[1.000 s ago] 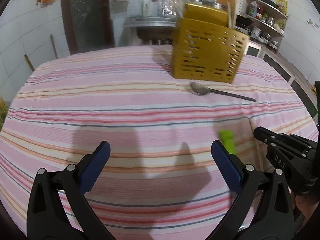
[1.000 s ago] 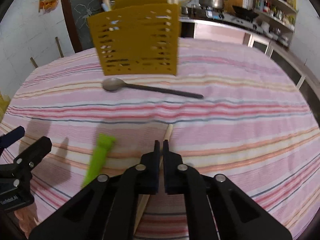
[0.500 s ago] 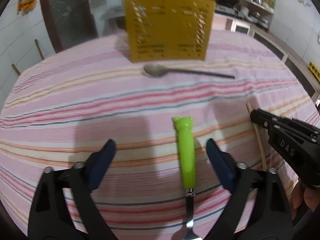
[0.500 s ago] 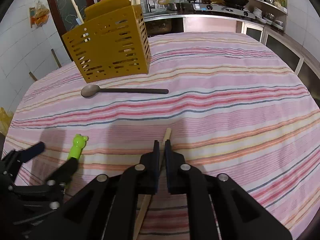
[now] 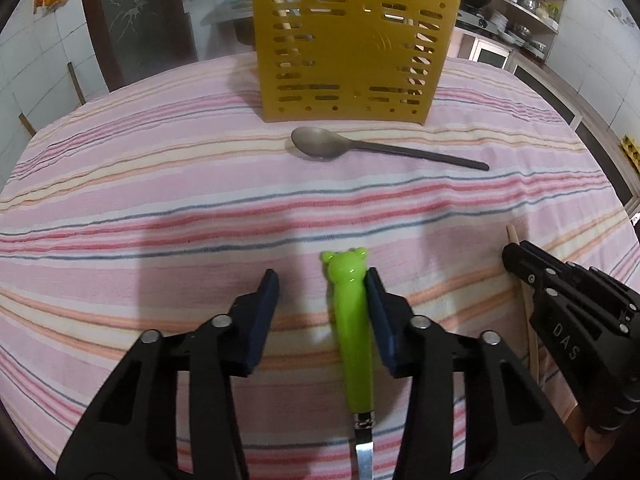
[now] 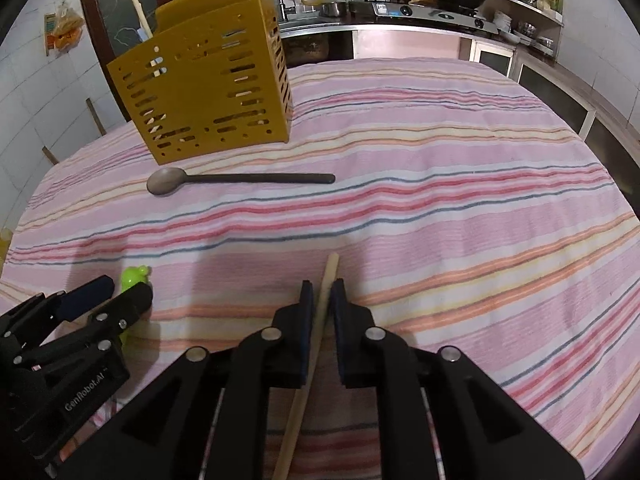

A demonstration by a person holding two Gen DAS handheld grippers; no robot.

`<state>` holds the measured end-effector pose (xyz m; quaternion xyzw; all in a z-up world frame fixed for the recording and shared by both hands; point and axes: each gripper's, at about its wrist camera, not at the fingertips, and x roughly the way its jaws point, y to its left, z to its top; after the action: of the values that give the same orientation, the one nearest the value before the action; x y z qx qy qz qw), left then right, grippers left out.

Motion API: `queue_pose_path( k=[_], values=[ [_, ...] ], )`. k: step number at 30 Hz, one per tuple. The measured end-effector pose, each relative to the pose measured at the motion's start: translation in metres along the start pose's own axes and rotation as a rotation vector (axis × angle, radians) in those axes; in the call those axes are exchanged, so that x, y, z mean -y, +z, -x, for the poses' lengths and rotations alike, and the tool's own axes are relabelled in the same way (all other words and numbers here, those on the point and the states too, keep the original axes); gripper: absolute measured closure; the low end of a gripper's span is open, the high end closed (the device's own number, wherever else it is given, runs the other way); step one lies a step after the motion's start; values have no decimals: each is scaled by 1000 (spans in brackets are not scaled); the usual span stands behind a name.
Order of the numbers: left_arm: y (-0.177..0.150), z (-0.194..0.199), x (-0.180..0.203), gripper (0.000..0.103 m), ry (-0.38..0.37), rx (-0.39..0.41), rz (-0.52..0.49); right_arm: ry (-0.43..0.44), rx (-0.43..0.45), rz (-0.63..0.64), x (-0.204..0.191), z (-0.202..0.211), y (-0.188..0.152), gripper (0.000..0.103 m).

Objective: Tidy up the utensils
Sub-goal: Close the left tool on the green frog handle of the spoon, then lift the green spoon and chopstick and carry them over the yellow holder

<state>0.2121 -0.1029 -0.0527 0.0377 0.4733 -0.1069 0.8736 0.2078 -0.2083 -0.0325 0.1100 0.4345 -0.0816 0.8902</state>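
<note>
On my striped tablecloth [image 5: 160, 208] I count one yellow slotted utensil caddy [image 5: 348, 56], one dark long-handled spoon [image 5: 360, 148], one green bear-handled utensil [image 5: 352, 320], and one loose wooden chopstick [image 6: 316, 344]. I hold two grippers: my left gripper [image 5: 322, 300] and my right gripper [image 6: 322, 300].

The table [image 5: 120, 200] is covered by a cloth, on which everything is set. Between the fingers of the left gripper [image 5: 322, 280] a utensil handle [image 5: 352, 320] is found, against the right finger and apart from the left one. Ahead of that gripper a spoon [image 5: 360, 148] is laid crosswise, and behind it the slotted holder [image 5: 348, 52] is stood. To the right the right gripper [image 6: 320, 292] is placed, with a chopstick [image 6: 320, 320] enclosed between its fingers.
</note>
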Motion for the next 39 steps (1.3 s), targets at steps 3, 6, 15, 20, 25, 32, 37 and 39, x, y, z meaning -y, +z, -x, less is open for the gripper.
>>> queue_pose_path(
  k=[3, 6, 15, 20, 25, 32, 37, 39],
  values=[
    [3, 1, -4, 81, -6, -3, 19, 18, 11, -25, 1, 0, 3, 95],
    [4, 5, -11, 85, -33, -6, 45, 48, 23, -43, 2, 4, 3, 96],
    [2, 39, -20, 85, -54, 99, 64, 84, 128, -28, -6, 30, 7, 97],
    [2, 74, -25, 85, -46, 215, 47, 107, 194, -32, -7, 47, 9, 97],
    [1, 105, -35, 85, -40, 315, 36, 120, 271, -36, -6, 67, 12, 97],
    [-3, 133, -40, 85, -26, 409, 9, 140, 379, -15, -7, 96, 14, 97],
    [-4, 145, -40, 85, -27, 442, -1, 152, 427, -13, -5, 108, 15, 97],
    [-5, 149, -39, 85, -21, 456, -10, 159, 443, -13, -3, 113, 16, 97]
  ],
)
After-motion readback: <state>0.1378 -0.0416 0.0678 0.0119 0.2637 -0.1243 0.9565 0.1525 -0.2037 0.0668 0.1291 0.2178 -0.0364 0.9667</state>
